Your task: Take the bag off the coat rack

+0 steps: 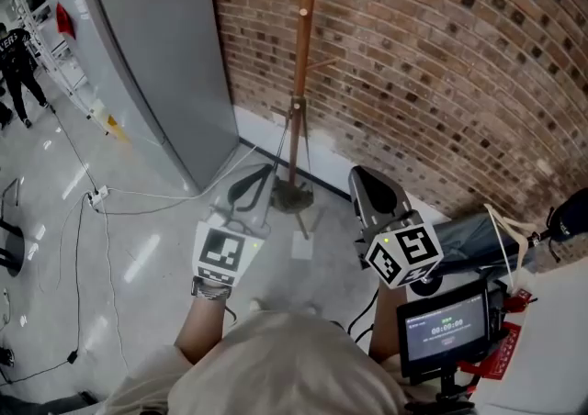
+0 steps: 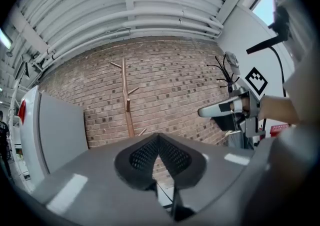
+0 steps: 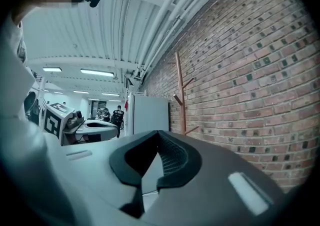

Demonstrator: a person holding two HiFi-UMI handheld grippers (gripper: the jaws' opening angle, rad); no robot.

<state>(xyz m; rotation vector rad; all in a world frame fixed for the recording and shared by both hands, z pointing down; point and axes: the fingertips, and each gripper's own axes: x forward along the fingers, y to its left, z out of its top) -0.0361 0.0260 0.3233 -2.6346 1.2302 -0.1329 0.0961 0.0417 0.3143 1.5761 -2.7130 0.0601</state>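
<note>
The wooden coat rack [image 1: 303, 55] stands against the brick wall, its pegs bare in every view; no bag hangs on it. It also shows as a thin pole [image 2: 126, 100] in the left gripper view and as the same pole [image 3: 179, 92] in the right gripper view. My left gripper [image 1: 253, 185] is held level a little short of the rack's base [image 1: 292, 195], shut and empty. Beside it, my right gripper [image 1: 372, 193] is shut too, with nothing between its pads. A dark bundle with a pale strap [image 1: 478, 237] lies at the right; I cannot tell if it is the bag.
A tall grey cabinet [image 1: 156, 55] stands left of the rack. Cables [image 1: 101, 197] trail over the shiny floor. A small screen on a stand [image 1: 443, 326] is at the lower right. A person [image 1: 18, 60] stands far off at the upper left.
</note>
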